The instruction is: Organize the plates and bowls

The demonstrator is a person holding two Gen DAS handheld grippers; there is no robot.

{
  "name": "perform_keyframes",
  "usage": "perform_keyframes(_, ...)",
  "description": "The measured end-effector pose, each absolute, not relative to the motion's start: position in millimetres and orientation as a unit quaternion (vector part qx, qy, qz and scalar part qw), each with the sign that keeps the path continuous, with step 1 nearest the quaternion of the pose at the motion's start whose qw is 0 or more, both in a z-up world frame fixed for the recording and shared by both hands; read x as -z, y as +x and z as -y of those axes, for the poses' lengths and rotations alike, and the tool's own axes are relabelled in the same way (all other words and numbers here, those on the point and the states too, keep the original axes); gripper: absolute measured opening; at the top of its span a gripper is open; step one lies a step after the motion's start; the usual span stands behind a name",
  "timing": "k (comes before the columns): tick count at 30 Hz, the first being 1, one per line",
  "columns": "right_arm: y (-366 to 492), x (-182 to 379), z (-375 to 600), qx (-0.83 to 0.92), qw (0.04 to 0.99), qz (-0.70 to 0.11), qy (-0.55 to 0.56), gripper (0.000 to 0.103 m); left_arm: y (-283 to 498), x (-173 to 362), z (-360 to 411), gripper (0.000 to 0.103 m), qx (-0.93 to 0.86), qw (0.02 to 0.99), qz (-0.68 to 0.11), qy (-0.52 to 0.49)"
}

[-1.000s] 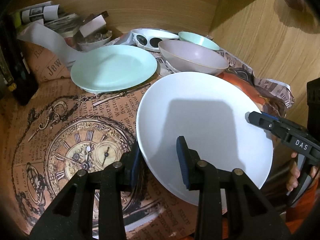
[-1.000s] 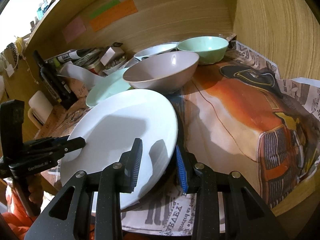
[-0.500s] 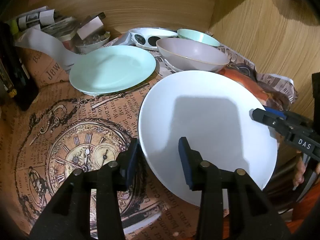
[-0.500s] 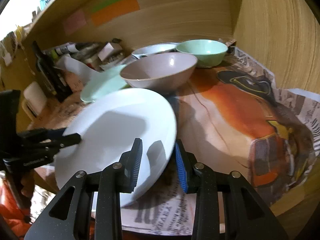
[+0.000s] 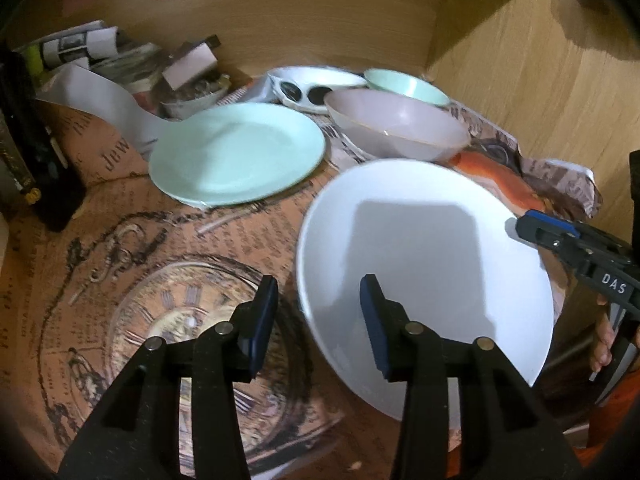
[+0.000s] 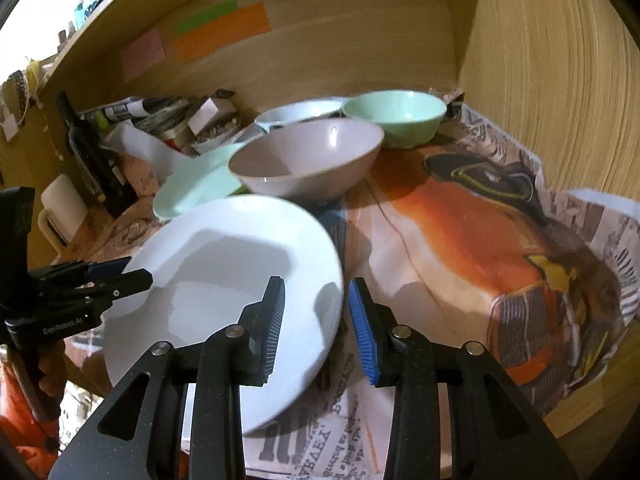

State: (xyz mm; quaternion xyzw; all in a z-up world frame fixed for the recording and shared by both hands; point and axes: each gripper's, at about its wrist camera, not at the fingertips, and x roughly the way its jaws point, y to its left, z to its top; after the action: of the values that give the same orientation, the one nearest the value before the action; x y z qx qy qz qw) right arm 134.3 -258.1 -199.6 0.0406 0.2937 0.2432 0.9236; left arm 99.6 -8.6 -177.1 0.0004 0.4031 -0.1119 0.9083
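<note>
A large white plate is lifted and tilted above the paper-covered shelf; it also shows in the right wrist view. My left gripper straddles its left rim, and my right gripper straddles its right rim. Both stand open around the rim with gaps showing. Behind lie a mint plate, a mauve bowl, a mint bowl and a white bowl with dark spots.
A wooden wall closes the right side and a wooden back panel stands behind. Rolled newspapers and a small box clutter the back left. A dark bottle stands at the left. Printed paper covers the shelf.
The white plate has shifted left and tilted more between the two grippers. Both views have pulled back and risen slightly. The jaws have stayed at about the same width.
</note>
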Motion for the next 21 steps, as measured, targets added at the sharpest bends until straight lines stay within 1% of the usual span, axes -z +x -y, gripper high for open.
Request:
perform_keyframes(2, 134, 191, 257, -0.246, 0.927, -0.282, 0.04, 0.032, 99, 171, 3, 0.043, 0.105, 0.913, -0.394, -0.001)
perform_keyframes(4, 134, 184, 255, -0.252, 0.928, -0.272, 0.038, 0.034, 98, 163, -2, 0.047, 0.096, 0.92, -0.381, -0.001)
perform_keyframes(6, 135, 177, 251, -0.257, 0.93, -0.261, 0.033, 0.034, 97, 153, -9, 0.057, 0.085, 0.928, -0.362, -0.002)
perform_keyframes(12, 142, 148, 238, -0.28, 0.933, -0.225, 0.02, 0.044, 98, 121, -34, 0.069, 0.049, 0.948, -0.313, -0.008)
perform_keyframes(14, 144, 138, 234, -0.288, 0.934, -0.213, 0.014, 0.049, 101, 112, -43, 0.072, 0.038, 0.952, -0.302, -0.011)
perform_keyframes(16, 147, 129, 229, -0.293, 0.935, -0.201, 0.009, 0.054, 103, 104, -51, 0.078, 0.027, 0.956, -0.292, -0.01)
perform_keyframes(17, 148, 124, 225, -0.296, 0.935, -0.195, 0.005, 0.054, 104, 101, -54, 0.084, 0.022, 0.957, -0.288, -0.01)
perform_keyframes(18, 150, 120, 222, -0.3, 0.935, -0.19, 0.001, 0.054, 105, 98, -57, 0.087, 0.017, 0.959, -0.282, -0.011)
perform_keyframes(21, 158, 108, 209, -0.316, 0.931, -0.183, -0.008, 0.054, 111, 91, -69, 0.089, 0.002, 0.962, -0.272, -0.011)
